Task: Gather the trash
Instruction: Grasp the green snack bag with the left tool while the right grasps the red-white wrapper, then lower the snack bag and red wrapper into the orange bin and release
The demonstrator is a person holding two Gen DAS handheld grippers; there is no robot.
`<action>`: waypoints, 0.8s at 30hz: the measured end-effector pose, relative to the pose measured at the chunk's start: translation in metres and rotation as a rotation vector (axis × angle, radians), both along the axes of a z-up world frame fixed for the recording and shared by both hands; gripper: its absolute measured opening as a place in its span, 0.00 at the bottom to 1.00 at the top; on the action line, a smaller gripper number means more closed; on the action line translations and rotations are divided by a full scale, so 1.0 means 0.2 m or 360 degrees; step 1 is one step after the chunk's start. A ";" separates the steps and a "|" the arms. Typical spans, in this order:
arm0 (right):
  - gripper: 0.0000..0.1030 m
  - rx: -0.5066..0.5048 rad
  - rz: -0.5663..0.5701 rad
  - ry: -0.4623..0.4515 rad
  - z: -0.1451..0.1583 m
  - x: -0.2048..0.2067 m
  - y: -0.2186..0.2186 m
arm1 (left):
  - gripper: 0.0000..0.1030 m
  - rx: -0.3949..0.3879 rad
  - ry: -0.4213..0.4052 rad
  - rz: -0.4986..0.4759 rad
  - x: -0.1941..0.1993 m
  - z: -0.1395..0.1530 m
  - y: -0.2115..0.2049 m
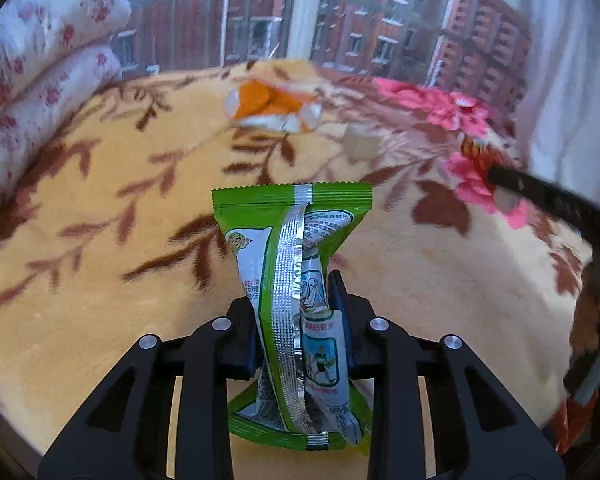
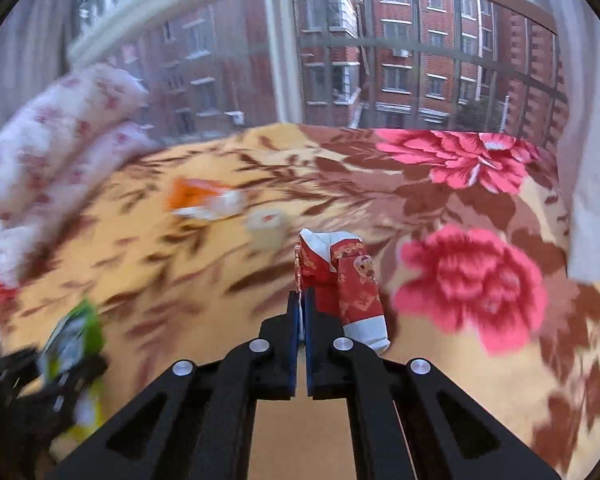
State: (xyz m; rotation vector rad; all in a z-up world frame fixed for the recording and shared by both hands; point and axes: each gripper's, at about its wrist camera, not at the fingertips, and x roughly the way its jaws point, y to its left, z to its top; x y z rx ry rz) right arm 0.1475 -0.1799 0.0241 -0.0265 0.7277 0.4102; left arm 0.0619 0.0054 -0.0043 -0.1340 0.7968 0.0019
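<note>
Snack wrappers lifted over a floral blanket [image 1: 80,280]

The left gripper [image 1: 296,304] clamps a green snack packet [image 1: 296,280] upright; an orange wrapper [image 1: 268,106] lies beyond. The right gripper [image 2: 301,308] pinches a red-and-white wrapper's [image 2: 340,276] edge.

1. A yellow blanket [image 1: 100,320] with brown leaf sprays and pink flowers is spread across the bed.
2. A folded white quilt [image 1: 40,80] with small pink blossoms is stacked at the left edge.
3. A barred window [image 2: 380,60] is seen behind, with red brick buildings [image 2: 440,40] beyond.
4. Pale curtains [image 2: 592,160] are hung at the right.
</note>
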 end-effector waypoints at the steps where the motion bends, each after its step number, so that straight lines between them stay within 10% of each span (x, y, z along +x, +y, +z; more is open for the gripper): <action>1: 0.02 0.0014 0.0020 -0.0012 0.02 -0.09 -0.01 | 0.27 0.0023 -0.0023 -0.0021 -0.05 0.03 -0.01; 12: 0.02 0.0096 0.0305 0.0015 0.05 -1.18 -0.07 | 0.27 0.0190 -0.0002 -0.0333 -0.79 0.03 -0.16; 24: 0.03 -0.0011 0.0436 0.0433 -0.41 -1.53 0.00 | 0.27 0.0179 0.0362 -0.0490 -1.04 -0.37 -0.25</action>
